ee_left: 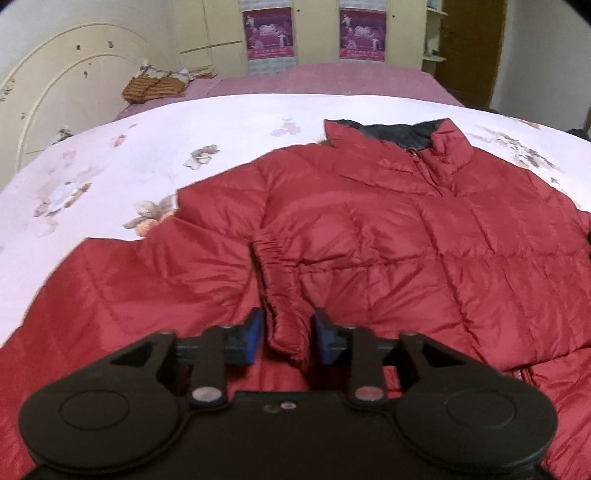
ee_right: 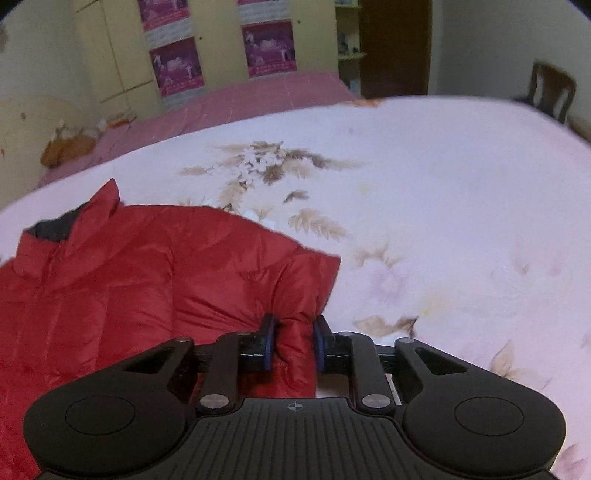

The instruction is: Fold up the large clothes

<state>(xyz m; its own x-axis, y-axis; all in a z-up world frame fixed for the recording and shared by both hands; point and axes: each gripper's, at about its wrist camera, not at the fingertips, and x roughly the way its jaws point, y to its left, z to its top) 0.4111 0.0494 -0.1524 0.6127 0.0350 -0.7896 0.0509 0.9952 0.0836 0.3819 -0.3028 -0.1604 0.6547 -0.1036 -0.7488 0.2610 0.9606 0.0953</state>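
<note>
Left gripper (ee_left: 287,334) released, cuff (ee_left: 275,295) lying loose between pads. Right gripper (ee_right: 293,345) clenched on sleeve (ee_right: 295,332). One red jacket (ee_left: 369,240) flat on floral bedspread (ee_right: 443,203). Two posters (ee_left: 267,33) on wardrobe behind.

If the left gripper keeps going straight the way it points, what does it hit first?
The left gripper would first meet the elastic sleeve cuff lying between its fingers, then probably the red jacket body beneath; depth is unclear.
</note>
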